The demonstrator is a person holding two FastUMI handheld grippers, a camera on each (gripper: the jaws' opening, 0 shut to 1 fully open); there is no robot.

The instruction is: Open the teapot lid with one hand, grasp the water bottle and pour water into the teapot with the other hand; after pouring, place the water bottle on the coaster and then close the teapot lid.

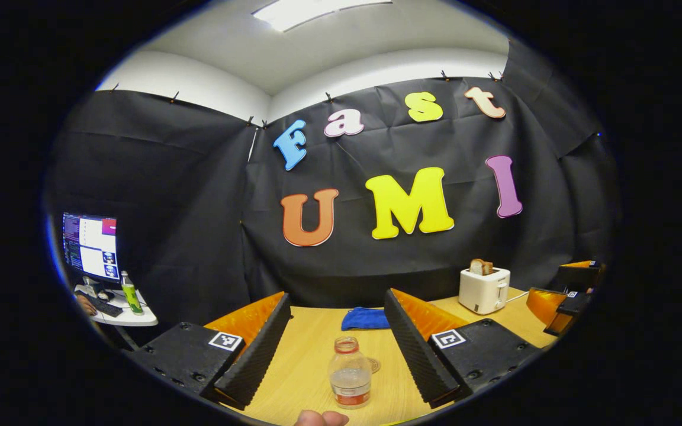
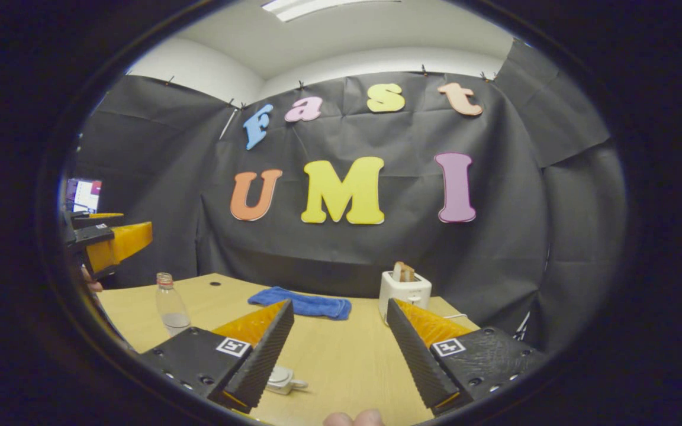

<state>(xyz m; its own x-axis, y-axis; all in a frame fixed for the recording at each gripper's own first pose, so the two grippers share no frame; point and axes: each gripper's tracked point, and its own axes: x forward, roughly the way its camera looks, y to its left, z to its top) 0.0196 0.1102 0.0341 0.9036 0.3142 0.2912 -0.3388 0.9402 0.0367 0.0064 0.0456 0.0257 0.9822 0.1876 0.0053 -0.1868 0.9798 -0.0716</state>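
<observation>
A clear water bottle [image 1: 350, 373] with no cap and a little water stands on the wooden table [image 1: 311, 355], low between the fingers of my open left gripper [image 1: 337, 297]. A small round flat disc [image 1: 376, 364], perhaps the coaster, lies just behind it to the right. The bottle [image 2: 170, 305] also appears at the left of the right gripper view. My right gripper [image 2: 339, 303] is open over the table [image 2: 347, 355]. A small white object [image 2: 283, 378], maybe the teapot's top, peeks out by its left finger, partly hidden. Nothing is held.
A white toaster [image 1: 484, 290] [image 2: 405, 290] with bread stands at the back right, with a blue cloth [image 1: 366, 318] [image 2: 302, 305] by the wall. A monitor [image 1: 90, 245] and a green bottle [image 1: 131, 293] sit on a side table at the left. The other gripper [image 2: 110, 242] hovers above the bottle.
</observation>
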